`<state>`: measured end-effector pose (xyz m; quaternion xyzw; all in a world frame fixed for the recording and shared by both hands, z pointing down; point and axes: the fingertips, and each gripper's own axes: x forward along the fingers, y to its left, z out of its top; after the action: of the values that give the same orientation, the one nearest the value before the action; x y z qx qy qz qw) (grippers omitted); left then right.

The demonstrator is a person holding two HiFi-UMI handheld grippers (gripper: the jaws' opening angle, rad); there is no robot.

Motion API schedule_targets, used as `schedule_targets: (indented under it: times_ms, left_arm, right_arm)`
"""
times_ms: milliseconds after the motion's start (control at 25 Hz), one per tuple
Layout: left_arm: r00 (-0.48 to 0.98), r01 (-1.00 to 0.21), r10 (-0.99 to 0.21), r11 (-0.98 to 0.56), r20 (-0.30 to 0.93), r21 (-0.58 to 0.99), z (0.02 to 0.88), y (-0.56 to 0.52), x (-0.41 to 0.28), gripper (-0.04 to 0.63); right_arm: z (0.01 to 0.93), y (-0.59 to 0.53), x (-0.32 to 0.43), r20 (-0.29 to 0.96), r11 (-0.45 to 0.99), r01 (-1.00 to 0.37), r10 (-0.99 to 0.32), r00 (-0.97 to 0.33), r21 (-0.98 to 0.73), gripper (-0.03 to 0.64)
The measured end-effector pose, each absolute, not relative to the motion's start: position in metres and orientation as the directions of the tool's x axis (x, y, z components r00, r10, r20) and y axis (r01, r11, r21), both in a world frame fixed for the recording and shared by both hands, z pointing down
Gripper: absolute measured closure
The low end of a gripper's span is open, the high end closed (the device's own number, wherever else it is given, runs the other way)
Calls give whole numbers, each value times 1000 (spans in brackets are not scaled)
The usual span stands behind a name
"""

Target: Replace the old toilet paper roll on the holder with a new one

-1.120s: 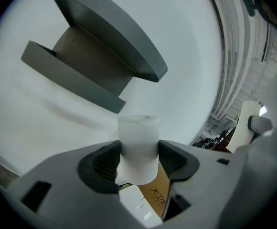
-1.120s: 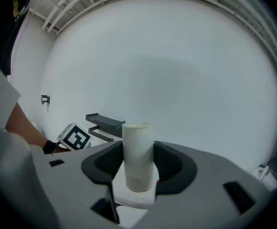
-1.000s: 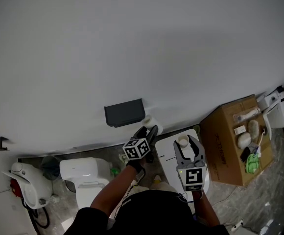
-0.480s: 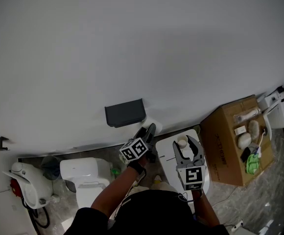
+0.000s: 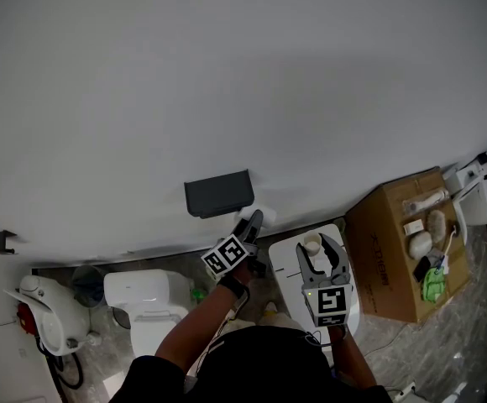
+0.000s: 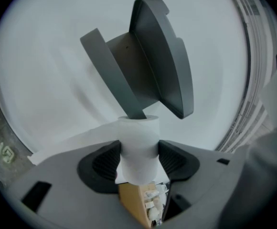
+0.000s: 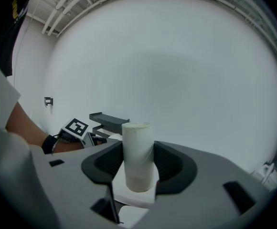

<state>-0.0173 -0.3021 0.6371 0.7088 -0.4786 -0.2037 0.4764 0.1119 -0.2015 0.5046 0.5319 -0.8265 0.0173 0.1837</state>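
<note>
The soft white toilet paper roll (image 6: 138, 147) is up at the dark grey wall holder (image 6: 153, 66). Its far end meets the tip of the holder's slanted bar. Whether the bar has entered the core cannot be told.

The likeliest trouble is at that meeting point. The roll is pinched at its waist, so the core may be pressed out of round and catch on the bar tip. If the tip sits beside the hole, a push would only crumple the paper or strain the holder against the white wall (image 5: 227, 82). If the grip is let go before the roll is properly on the bar, it would probably fall to the floor.

The left gripper (image 6: 139, 162) has its jaws part-way apart, both pads pressed into the roll's sides and denting it. The right gripper (image 7: 138, 163), well aside of the holder, is clamped at a narrower gap on an upright cream, nearly bare paper tube (image 7: 137, 149), over a white rounded top (image 5: 287, 259).
</note>
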Motion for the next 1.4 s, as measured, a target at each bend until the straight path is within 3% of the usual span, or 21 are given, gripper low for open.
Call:
schedule_targets:
  times_ms: [240, 760, 1000, 1200, 1400]
  left_arm:
    - [462, -478, -873, -93, 160, 873, 635, -299, -19, 336]
    - [416, -343, -904, -55, 99, 938, 628, -302, -34, 336]
    - [406, -347, -909, -56, 96, 936, 627, -304, -42, 337]
    - [330, -287, -941, -28, 71, 958, 624, -303, -71, 337]
    - [314, -306, -948, -47, 54, 951, 622, -297, -91, 336]
  right_arm:
    - [501, -202, 107, 316, 443, -878, -872, -375, 182, 419]
    - [501, -196, 102, 315, 438, -879, -875, -368, 187, 419]
    - [503, -192, 106, 323, 426, -886, -878, -355, 185, 419]
    - [500, -190, 107, 318, 424, -886, -880, -353, 189, 419]
    - [502, -192, 104, 322, 431, -884, -876, -360, 183, 419]
